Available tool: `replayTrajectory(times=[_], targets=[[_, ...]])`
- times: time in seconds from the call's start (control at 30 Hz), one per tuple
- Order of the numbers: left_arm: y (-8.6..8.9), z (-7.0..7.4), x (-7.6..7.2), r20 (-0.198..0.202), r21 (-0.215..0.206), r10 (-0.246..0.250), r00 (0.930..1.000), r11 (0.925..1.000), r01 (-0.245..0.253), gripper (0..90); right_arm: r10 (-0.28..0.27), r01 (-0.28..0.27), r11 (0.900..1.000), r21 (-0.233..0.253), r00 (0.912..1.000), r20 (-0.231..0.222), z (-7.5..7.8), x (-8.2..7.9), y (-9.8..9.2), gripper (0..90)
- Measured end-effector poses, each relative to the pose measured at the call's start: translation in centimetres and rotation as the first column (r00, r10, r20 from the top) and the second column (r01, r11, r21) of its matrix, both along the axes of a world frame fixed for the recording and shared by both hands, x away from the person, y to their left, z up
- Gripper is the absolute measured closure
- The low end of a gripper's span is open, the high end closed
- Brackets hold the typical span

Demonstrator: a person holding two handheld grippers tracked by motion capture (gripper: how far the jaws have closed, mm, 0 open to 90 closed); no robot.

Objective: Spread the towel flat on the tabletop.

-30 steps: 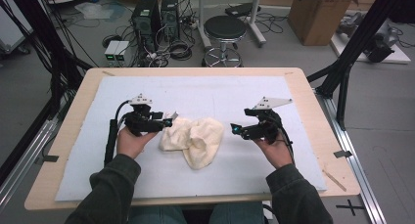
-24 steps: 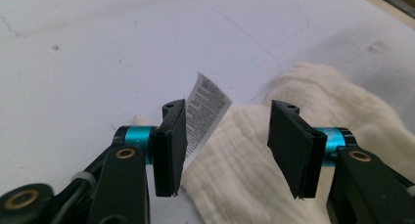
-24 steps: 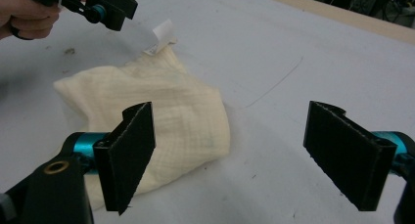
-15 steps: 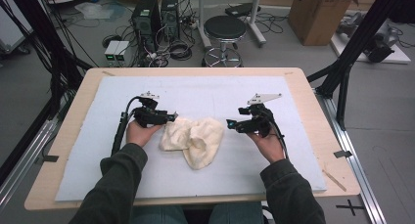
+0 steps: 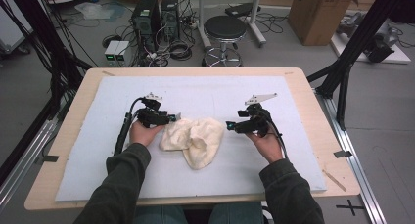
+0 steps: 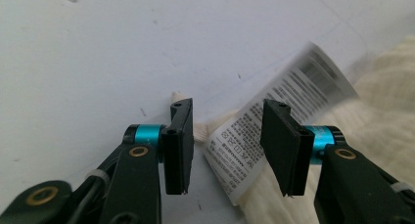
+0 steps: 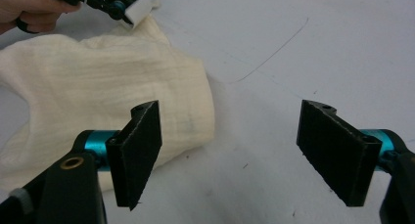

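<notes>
A crumpled cream cloth lies in the middle of the white mat. My left gripper is at the cloth's upper left corner. In the left gripper view it stands open, and the cloth's white printed care label lies between the jaws, apart from both pads. The cloth spreads off to the right. My right gripper sits just right of the cloth. In the right gripper view it is wide open over bare mat, with the cloth's edge beside its left jaw.
The mat covers a wooden table with bare mat on all sides of the cloth. On the floor beyond the table stand a black stool, computer cases with cables, and a cardboard box. Black frame legs rise at the right.
Both grippers have moved inward toward the cloth. The left one has reached its upper left corner and label. The cloth itself has hardly shifted.
</notes>
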State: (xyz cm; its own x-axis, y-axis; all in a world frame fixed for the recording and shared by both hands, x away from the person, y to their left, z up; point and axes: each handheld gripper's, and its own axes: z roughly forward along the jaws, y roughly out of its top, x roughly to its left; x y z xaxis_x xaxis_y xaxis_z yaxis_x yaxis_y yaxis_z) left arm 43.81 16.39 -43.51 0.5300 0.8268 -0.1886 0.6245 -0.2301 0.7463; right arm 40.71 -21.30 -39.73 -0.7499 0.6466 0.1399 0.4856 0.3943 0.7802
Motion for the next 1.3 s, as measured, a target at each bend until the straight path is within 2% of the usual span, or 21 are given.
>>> replayTrajectory(times=[0.1,0.13,0.17,0.2,0.27,0.4,0.47,0.53,0.67,0.73,0.77,0.9,1.1,1.3], targets=[[-0.2,-0.4,0.1,-0.032,0.016,-0.02,0.9993,0.9997,0.02,59.4,-0.004,0.004,1.0,0.002,1.0,-0.005,0.0,0.1,-0.3,24.2],[-0.4,-0.4,0.0,-0.023,0.034,-0.021,0.9995,0.9992,0.021,59.7,-0.005,0.005,1.0,0.004,1.0,-0.002,-0.1,0.2,-0.3,24.2],[-0.4,-0.4,0.0,-0.023,0.034,-0.021,0.9995,0.9992,0.021,60.7,-0.003,0.003,1.0,0.003,1.0,-0.005,-0.1,0.2,-0.3,24.2],[-0.8,-0.3,-0.2,-0.009,0.071,-0.021,0.9997,0.9972,0.021,61.2,-0.002,0.003,1.0,0.003,0.9999,-0.014,-0.1,0.2,-0.2,24.2],[-1.1,-0.2,-0.3,0.012,0.116,-0.018,0.9998,0.9931,0.017,64.7,0.003,-0.003,1.0,-0.001,0.9999,-0.014,-0.2,0.2,-0.1,24.1],[-1.9,-0.2,-0.7,0.029,0.14,-0.047,0.9985,0.9892,0.043,76.1,0.014,-0.015,1.0,-0.011,0.9997,-0.021,-0.4,0.2,0.3,24.2],[-2.0,-0.2,-0.8,0.024,0.135,-0.053,0.9983,0.9896,0.049,83.4,0.019,-0.02,1.0,-0.008,0.9993,-0.032,-0.6,0.3,0.4,24.7],[-2.0,-0.2,-0.8,0.022,0.134,-0.053,0.9983,0.9898,0.05,86.5,0.022,-0.023,1.0,-0.008,0.9986,-0.047,-0.7,0.3,0.5,25.8],[-1.9,0.1,-1.0,0.007,0.13,-0.047,0.9989,0.9905,0.046,87.8,0.04,-0.04,0.999,-0.001,0.9972,-0.063,-1.0,0.3,0.9,31.8],[-1.7,0.4,-1.2,0.011,0.14,-0.053,0.9985,0.9889,0.051,87.9,0.037,-0.037,0.999,0.015,0.9978,-0.055,-1.4,0.2,0.9,35.4],[-1.6,0.6,-1.3,0.013,0.141,-0.058,0.9983,0.9884,0.055,88.0,0.037,-0.036,0.999,0.022,0.9971,-0.067,-1.6,0.2,0.9,36.9],[-0.8,1.8,-1.8,0.053,0.127,-0.04,0.9978,0.9914,0.033,88.0,0.049,-0.046,0.998,0.033,0.9951,-0.086,-2.5,0.3,1.3,42.4],[0.7,3.6,-2.6,0.12,0.079,-0.017,0.9926,0.9969,0.008,88.0,0.062,-0.055,0.996,0.064,0.9922,-0.108,-3.0,0.5,2.1,48.2],[1.4,4.0,-3.0,0.13,0.075,-0.017,0.9914,0.9972,0.008,88.0,0.055,-0.04,0.995,0.089,0.9842,-0.168,-3.9,1.4,2.6,54.1]])
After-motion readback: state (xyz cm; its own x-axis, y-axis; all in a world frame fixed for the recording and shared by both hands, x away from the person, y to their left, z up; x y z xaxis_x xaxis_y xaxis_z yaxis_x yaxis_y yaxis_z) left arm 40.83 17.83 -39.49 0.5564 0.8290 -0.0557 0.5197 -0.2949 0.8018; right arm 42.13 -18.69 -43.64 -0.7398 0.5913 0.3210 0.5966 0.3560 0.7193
